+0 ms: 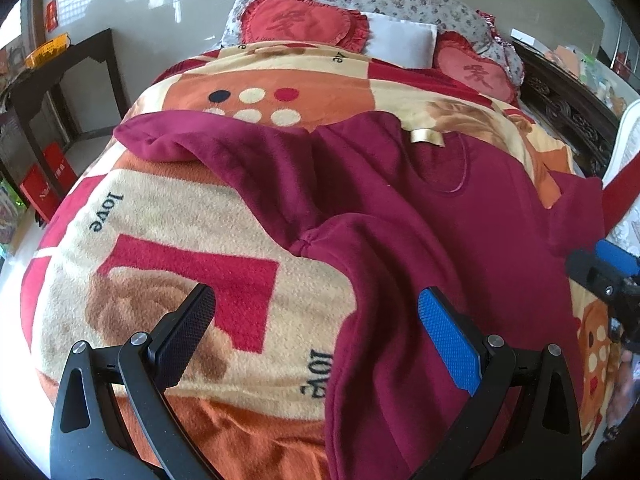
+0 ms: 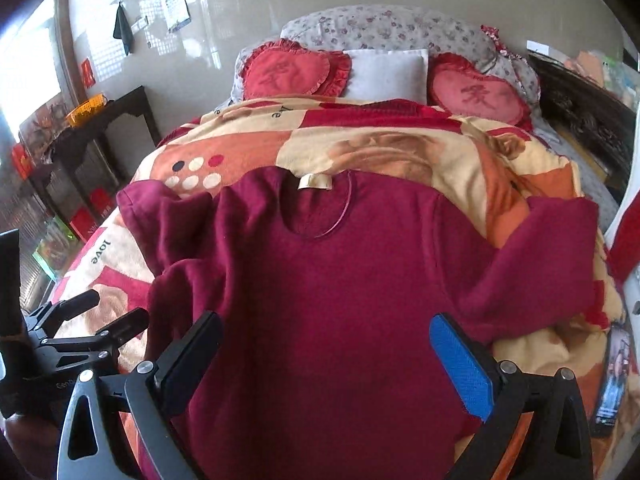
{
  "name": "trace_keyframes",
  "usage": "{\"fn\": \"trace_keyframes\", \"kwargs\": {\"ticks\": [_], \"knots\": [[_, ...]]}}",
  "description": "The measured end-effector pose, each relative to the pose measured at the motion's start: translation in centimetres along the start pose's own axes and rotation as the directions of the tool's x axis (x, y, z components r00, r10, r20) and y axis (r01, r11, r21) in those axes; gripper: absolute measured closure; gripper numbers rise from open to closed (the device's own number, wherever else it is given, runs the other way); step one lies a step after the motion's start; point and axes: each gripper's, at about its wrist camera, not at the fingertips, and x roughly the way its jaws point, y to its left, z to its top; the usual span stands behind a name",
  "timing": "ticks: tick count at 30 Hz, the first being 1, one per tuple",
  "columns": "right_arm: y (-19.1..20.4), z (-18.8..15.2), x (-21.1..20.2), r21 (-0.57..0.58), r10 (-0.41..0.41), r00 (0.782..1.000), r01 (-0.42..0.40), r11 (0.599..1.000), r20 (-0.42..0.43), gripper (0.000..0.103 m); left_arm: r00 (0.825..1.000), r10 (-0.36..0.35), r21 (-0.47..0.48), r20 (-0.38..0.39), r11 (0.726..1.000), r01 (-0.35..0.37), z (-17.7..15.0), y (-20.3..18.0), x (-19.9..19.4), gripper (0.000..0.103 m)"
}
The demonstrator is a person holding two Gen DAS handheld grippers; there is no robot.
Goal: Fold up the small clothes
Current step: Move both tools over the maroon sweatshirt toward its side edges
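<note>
Lying front up on the blanket point(image 2: 400, 152), the top point(image 2: 332, 300) is spread with its neckline and label point(image 2: 315, 181) toward the pillows point(image 2: 386, 72). Its far sleeve is stretched toward the bed's edge by the carved frame point(image 2: 580, 120); the near sleeve point(image 1: 192, 140) is bunched toward the side with the dark table point(image 2: 104, 120). Bare blanket is left beyond the neckline and beside the hem. The left tongs point(image 1: 316, 312) are held wide apart and empty, straddling the top's side edge. The right tongs point(image 2: 326, 336) are likewise spread wide, gripping nothing, above the top's lower body.
</note>
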Motion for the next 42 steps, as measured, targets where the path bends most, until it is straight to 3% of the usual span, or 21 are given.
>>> {"fn": "trace_keyframes", "kwargs": {"ticks": [8,16,22,42], "knots": [[1.1,-0.2,2.6,-0.002,-0.025,1.0,0.025,1.0,-0.015,0.0,1.0,-0.019,-0.033,0.001,0.999,0.019,0.6,0.5,1.1,0.001],[2.4,-0.4,5.0,-0.022,0.007,0.998,-0.009,1.0,-0.068,0.0,1.0,-0.03,-0.063,0.005,0.998,0.031,1.2,1.1,2.3,0.001],[3.0,-0.1,5.7,-0.024,0.04,0.998,-0.042,0.999,-0.046,0.0,1.0,-0.023,-0.073,-0.001,0.997,0.023,1.5,1.5,2.9,0.001],[4.1,0.7,6.7,-0.044,0.031,0.999,-0.032,0.999,-0.024,0.006,1.0,-0.001,-0.095,-0.013,0.996,0.0,2.0,2.4,3.4,0.001]]}}
